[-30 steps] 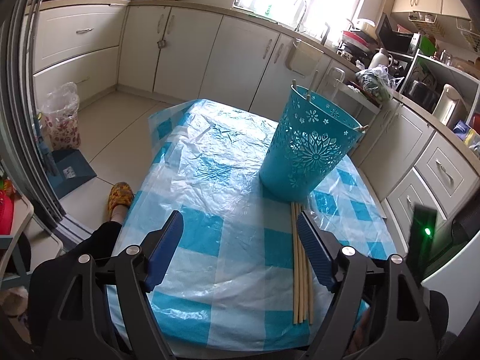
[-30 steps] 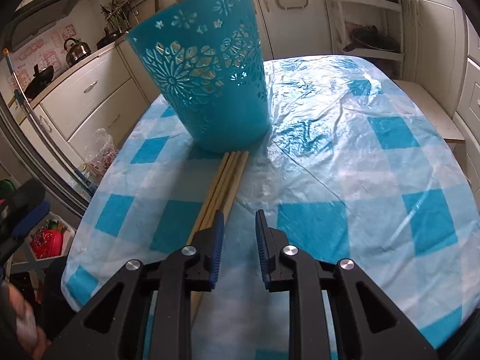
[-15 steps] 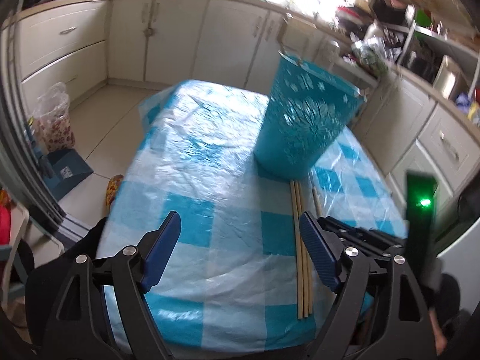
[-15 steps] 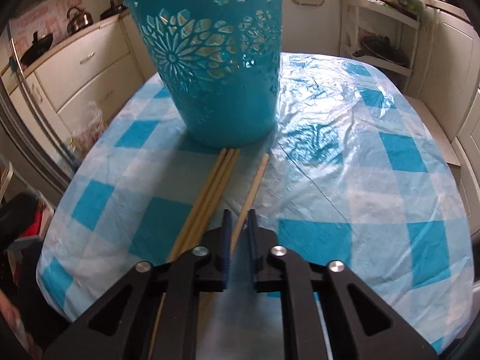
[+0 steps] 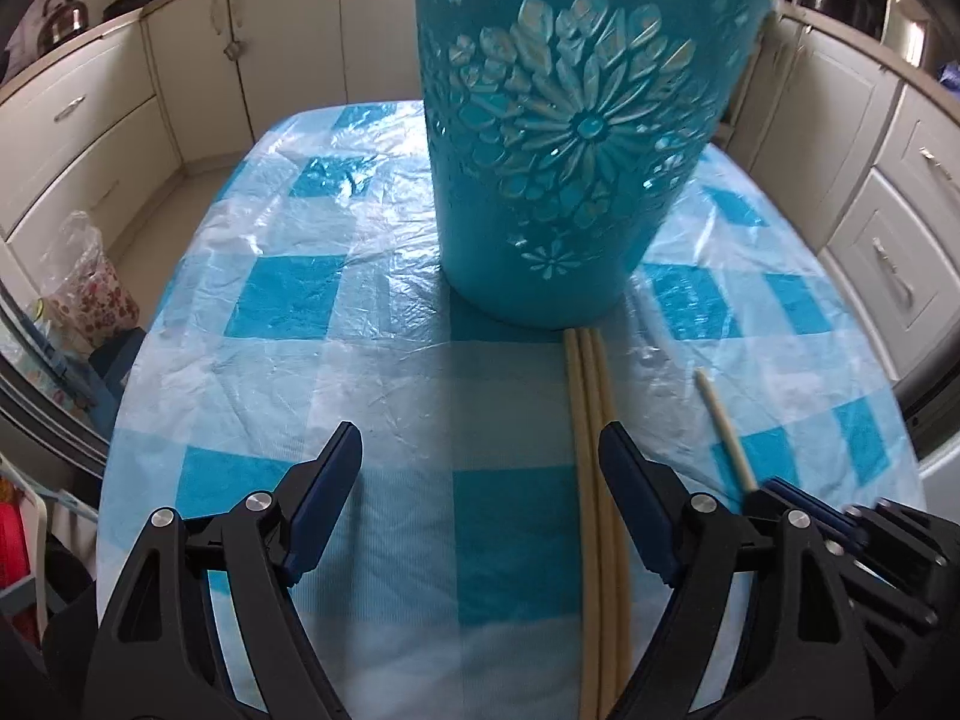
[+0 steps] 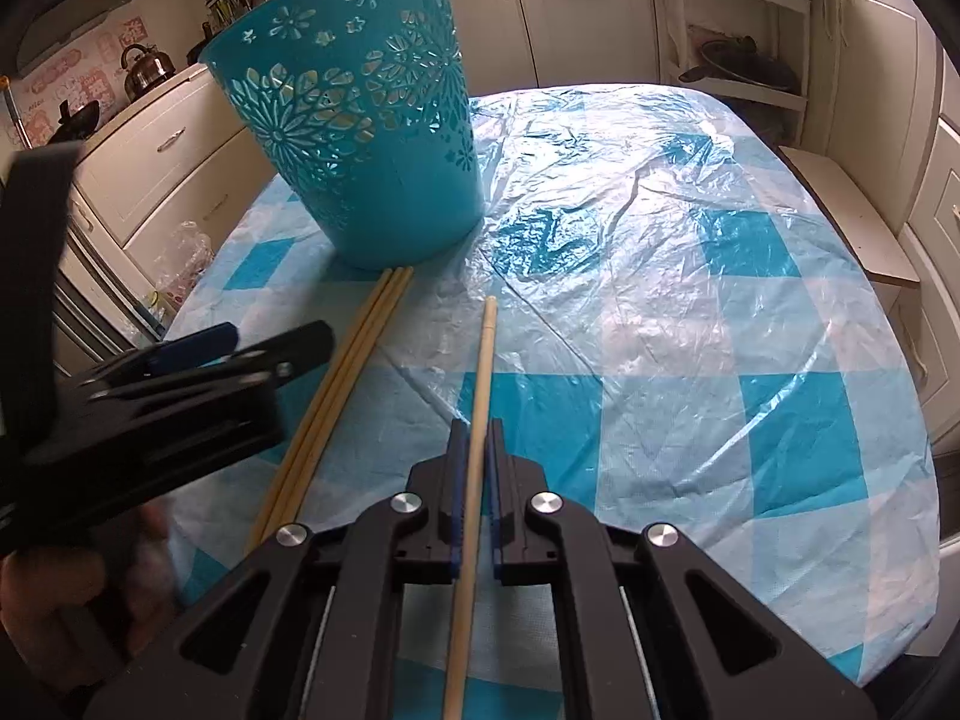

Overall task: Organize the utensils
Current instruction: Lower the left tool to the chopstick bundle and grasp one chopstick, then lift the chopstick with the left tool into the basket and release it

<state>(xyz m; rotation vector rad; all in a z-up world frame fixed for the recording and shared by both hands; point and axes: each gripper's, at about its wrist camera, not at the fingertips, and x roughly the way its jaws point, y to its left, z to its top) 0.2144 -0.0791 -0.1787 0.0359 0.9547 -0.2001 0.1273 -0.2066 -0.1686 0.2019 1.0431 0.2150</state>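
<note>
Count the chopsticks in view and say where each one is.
4: three chopsticks lie together on the tablecloth, tips at the basket; one chopstick is in the right gripper. The basket may hide more.

Both wrist views look low and forward across the table (image 5: 384, 324), sharing the nearby basket (image 6: 372, 144)

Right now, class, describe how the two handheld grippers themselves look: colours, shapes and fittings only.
Both match. The left gripper and right gripper have matte black angular frames with cut-out openings, round silver screws at the joints, and two flat fingers faced with ribbed dark blue pads. No cables or markings show. A bare hand, blurred, holds the left one.
</note>
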